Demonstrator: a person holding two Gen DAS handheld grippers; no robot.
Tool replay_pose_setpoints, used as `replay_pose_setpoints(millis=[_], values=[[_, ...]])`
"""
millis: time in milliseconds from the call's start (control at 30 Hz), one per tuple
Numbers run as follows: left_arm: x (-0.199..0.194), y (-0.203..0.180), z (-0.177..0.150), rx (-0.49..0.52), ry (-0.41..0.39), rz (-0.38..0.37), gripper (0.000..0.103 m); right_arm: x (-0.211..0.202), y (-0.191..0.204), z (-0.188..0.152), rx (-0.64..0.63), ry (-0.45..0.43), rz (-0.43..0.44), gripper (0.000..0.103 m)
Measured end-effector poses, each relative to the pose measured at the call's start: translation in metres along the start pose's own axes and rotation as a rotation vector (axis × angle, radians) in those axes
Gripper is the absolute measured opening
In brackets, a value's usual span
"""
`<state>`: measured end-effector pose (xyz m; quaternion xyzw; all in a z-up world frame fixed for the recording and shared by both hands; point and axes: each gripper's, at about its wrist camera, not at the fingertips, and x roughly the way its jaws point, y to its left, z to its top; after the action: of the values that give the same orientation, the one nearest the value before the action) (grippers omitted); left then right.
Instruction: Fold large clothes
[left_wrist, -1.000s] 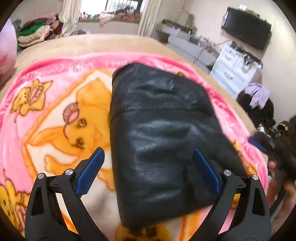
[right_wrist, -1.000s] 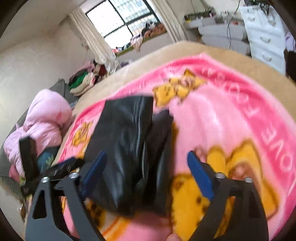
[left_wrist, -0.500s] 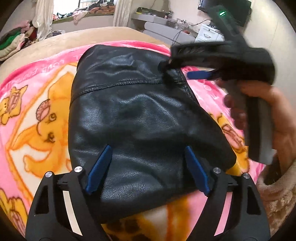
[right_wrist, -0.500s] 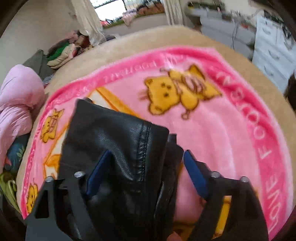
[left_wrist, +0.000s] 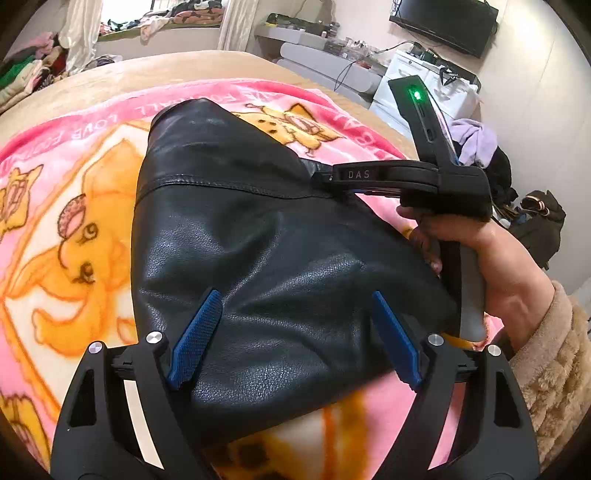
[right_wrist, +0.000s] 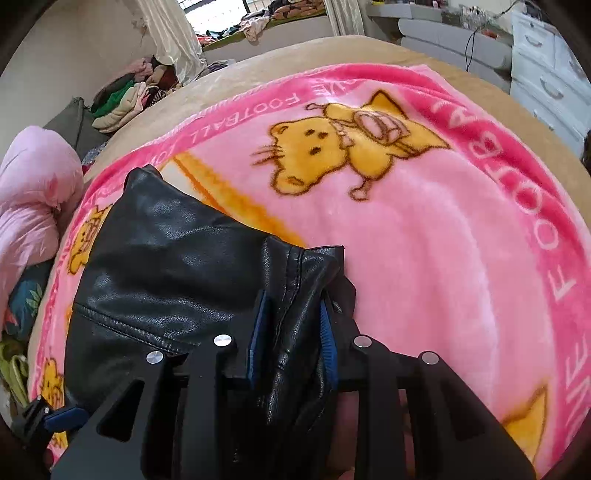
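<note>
A folded black leather jacket (left_wrist: 258, 240) lies on a pink cartoon blanket (left_wrist: 55, 221). My left gripper (left_wrist: 295, 336) is open, its blue pads spread wide over the jacket's near end, with leather lying between them and no pinch. In the right wrist view the right gripper (right_wrist: 293, 332) is shut on a bunched seam edge of the jacket (right_wrist: 166, 266), both pads pressing the leather. The left wrist view shows that gripper (left_wrist: 325, 177) at the jacket's far right edge, held by a hand (left_wrist: 491, 258). One blue pad of the left gripper (right_wrist: 64, 415) shows at the lower left.
The blanket (right_wrist: 424, 240) covers a beige bed (left_wrist: 166, 70). A pink quilt (right_wrist: 33, 199) and a clothes pile (right_wrist: 122, 99) lie to the left. White drawers (right_wrist: 550, 74), a grey bench (left_wrist: 325, 66) and a dark TV (left_wrist: 447, 18) stand beyond the bed.
The right gripper came in from the right, reached the jacket's far right edge and closed on it. The left gripper drew closer over the jacket's near end, jaws slightly narrower.
</note>
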<state>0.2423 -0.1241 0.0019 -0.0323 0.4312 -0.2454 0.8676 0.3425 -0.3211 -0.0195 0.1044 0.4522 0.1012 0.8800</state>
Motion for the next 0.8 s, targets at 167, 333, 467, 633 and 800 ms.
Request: replay_pose_setpoints(millis=[167, 333, 467, 633, 800], values=[[-0.005, 0.000, -0.003, -0.005, -0.002, 0.001, 0.075, -0.012, 0.002, -0.006, 0.012, -0.038, -0.002, 0.029], [-0.010, 0.001, -0.006, -0.017, -0.004, -0.009, 0.075, -0.026, 0.007, -0.010, 0.006, -0.043, -0.012, 0.047], [-0.013, 0.002, -0.007, -0.034, -0.006, -0.016, 0.076, -0.039, 0.008, -0.017, 0.001, -0.050, -0.024, 0.053], [-0.025, 0.000, -0.012, -0.041, -0.024, 0.001, 0.079, -0.065, 0.012, -0.027, -0.021, -0.075, -0.005, 0.069], [-0.041, 0.001, -0.020, -0.061, -0.050, 0.016, 0.093, -0.108, 0.021, -0.049, -0.047, -0.161, 0.039, 0.096]])
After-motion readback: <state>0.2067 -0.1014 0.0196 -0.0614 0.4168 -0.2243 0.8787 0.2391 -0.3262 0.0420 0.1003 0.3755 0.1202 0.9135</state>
